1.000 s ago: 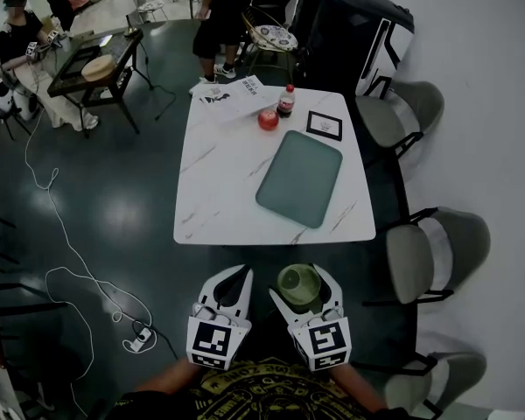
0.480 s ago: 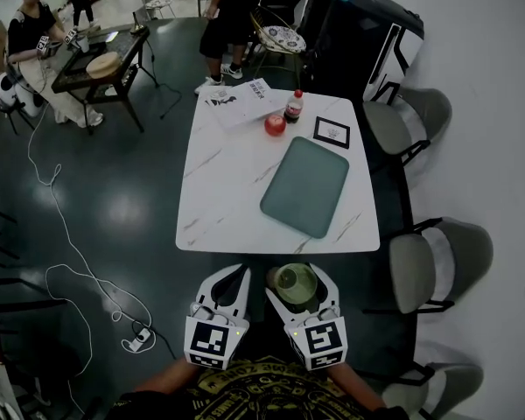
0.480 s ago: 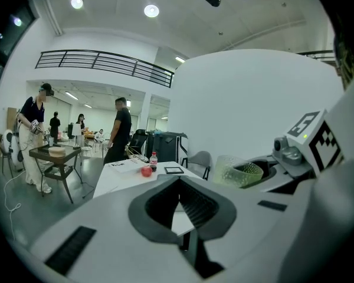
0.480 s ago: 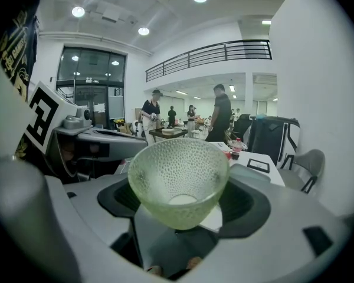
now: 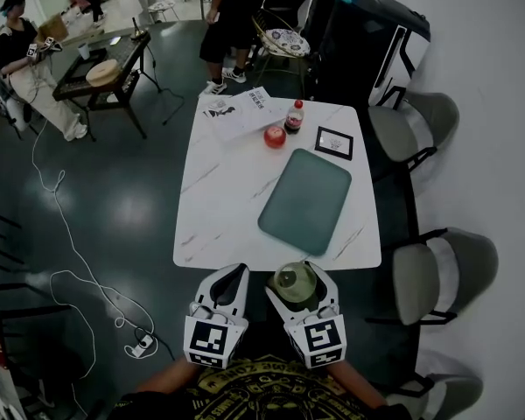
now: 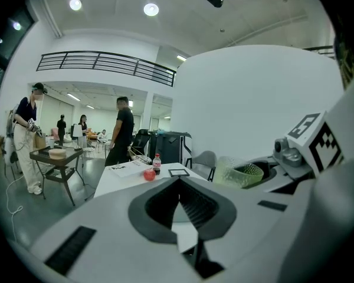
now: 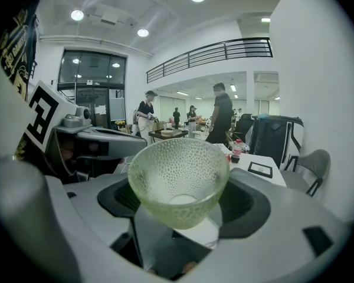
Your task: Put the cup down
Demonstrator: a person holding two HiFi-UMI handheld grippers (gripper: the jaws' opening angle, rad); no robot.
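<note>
A pale green dimpled glass cup (image 5: 296, 284) sits upright between the jaws of my right gripper (image 5: 297, 278), which is shut on it. In the right gripper view the cup (image 7: 180, 178) fills the middle, with the jaws pressed on both its sides. My left gripper (image 5: 238, 272) hangs beside it on the left, its jaws together with nothing in them; the left gripper view shows its tips (image 6: 178, 181) meeting. Both grippers hover just short of the near edge of the white marble table (image 5: 219, 208).
On the table lie a grey-green tray (image 5: 304, 201), a red apple (image 5: 275, 136), a cola bottle (image 5: 294, 116), a framed card (image 5: 335, 143) and papers (image 5: 241, 105). Grey chairs (image 5: 437, 269) stand to the right. People stand beyond the table. A cable (image 5: 79, 278) trails on the floor.
The table's near edge has come closer to both grippers. The cup stays held in the right gripper; the left gripper keeps its place beside it.
</note>
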